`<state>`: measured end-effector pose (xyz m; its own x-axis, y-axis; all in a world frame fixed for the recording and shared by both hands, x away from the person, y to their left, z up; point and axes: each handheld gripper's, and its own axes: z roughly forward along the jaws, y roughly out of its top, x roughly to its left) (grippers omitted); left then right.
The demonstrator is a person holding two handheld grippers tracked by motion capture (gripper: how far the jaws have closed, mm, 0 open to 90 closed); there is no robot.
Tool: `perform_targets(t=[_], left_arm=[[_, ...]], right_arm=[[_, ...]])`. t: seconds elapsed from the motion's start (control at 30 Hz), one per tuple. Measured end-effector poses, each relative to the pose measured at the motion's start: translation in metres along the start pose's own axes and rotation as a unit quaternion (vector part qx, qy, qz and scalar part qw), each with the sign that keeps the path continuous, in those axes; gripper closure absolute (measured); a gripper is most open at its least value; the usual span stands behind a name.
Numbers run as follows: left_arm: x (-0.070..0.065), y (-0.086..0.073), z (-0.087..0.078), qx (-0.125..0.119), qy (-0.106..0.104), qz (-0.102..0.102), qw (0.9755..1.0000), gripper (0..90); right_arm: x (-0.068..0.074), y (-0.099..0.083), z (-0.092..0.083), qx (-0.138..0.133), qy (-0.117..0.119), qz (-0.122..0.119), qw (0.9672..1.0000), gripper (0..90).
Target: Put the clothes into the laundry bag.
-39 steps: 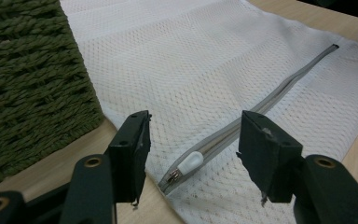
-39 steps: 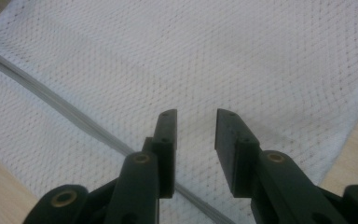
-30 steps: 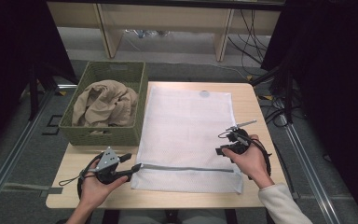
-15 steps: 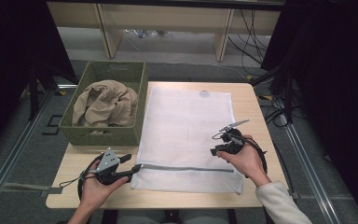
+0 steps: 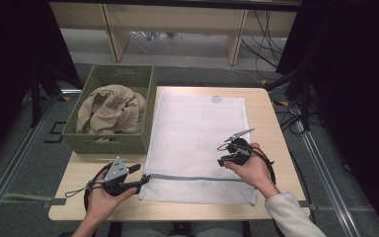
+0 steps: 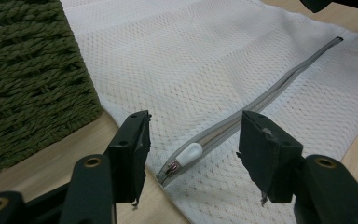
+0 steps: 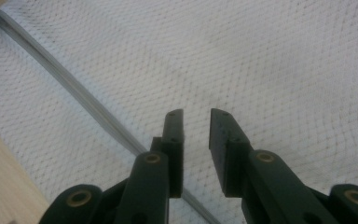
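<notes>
Change since a second ago: the right gripper [image 5: 221,154] has shifted a little toward the middle of the white mesh laundry bag [image 5: 197,128], and its fingers have just been closing from a wide spread. The left gripper [image 5: 146,178] has stayed where it was, at the bag's near left corner. Bag and basket lie unchanged.

Right gripper, fingers [image 7: 175,140]: now a narrow gap between them, not touching one another. They stand over the mesh just beside the grey zipper line [image 7: 74,91]. Whether the tips pinch or press the fabric cannot be told.

Left gripper, fingers [image 6: 133,151]: well apart, one on each side of the zipper's end. The white zipper pull [image 6: 186,154] lies on the bag between them, touched by neither. Nothing clamped.

White mesh laundry bag: flat on the wooden desk [image 5: 271,113], covering the middle of it. The grey zipper [image 5: 197,177] runs across its near end. A small round tab sits at the far edge.

Green woven basket [image 5: 103,143]: on the desk's left side, just beside the bag's left edge. A crumpled tan cloth [image 5: 111,108] lies inside.

Person: a hand holds each gripper from the near edge of the desk; light sleeve on the right forearm.
</notes>
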<state>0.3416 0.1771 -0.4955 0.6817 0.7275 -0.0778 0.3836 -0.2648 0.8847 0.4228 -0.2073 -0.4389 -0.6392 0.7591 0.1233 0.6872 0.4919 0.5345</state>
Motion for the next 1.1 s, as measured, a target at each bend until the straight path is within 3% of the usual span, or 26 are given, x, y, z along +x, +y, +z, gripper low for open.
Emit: perform_targets(t=[0.13,0.2,0.23,0.37,0.47,0.57,0.73,0.77,0.8,0.87,1.1], left_arm=[[0.0,-0.002,0.001,0.002,0.004,-0.002,1.0,43.0],[0.001,-0.002,0.001,0.014,0.003,0.011,0.9998,43.0],[-0.001,-0.002,0.002,0.004,-0.001,-0.001,1.0,43.0],[0.0,-0.002,0.002,0.013,0.004,0.009,0.9999,43.0],[-0.001,-0.002,0.003,0.008,0.001,0.0,1.0,43.0],[0.0,-0.002,0.003,0.008,-0.002,0.006,0.9999,43.0],[-0.002,-0.003,0.004,0.011,-0.004,-0.003,0.9999,42.5],[-0.001,-0.002,0.003,0.019,-0.003,0.012,0.9997,42.5],[-0.002,-0.002,0.004,0.012,-0.006,0.006,0.9999,42.4],[0.0,-0.002,0.004,0.02,-0.002,0.015,0.9997,42.4],[-0.001,-0.003,0.005,0.015,-0.005,0.006,0.9999,42.4]], right_arm=[[0.001,0.001,0.002,0.008,-0.004,-0.002,1.0,77.4],[0.002,0.001,0.003,0.009,-0.001,-0.006,0.9999,77.5],[0.002,0.001,0.003,0.01,-0.003,-0.007,0.9999,77.6],[0.004,0.002,0.004,0.012,-0.003,-0.006,0.9999,77.6],[0.005,0.002,0.006,0.016,0.0,-0.002,0.9999,77.5],[0.005,0.003,0.008,0.018,-0.001,-0.01,0.9998,77.5],[0.008,0.004,0.01,0.029,0.0,-0.007,0.9996,77.4],[0.009,0.005,0.011,0.03,0.001,-0.003,0.9995,77.4],[0.009,0.005,0.012,0.03,0.003,-0.006,0.9995,77.4],[0.01,0.006,0.012,0.033,0.002,-0.004,0.9994,77.4],[0.013,0.009,0.018,0.041,0.007,-0.012,0.999,77.2]])
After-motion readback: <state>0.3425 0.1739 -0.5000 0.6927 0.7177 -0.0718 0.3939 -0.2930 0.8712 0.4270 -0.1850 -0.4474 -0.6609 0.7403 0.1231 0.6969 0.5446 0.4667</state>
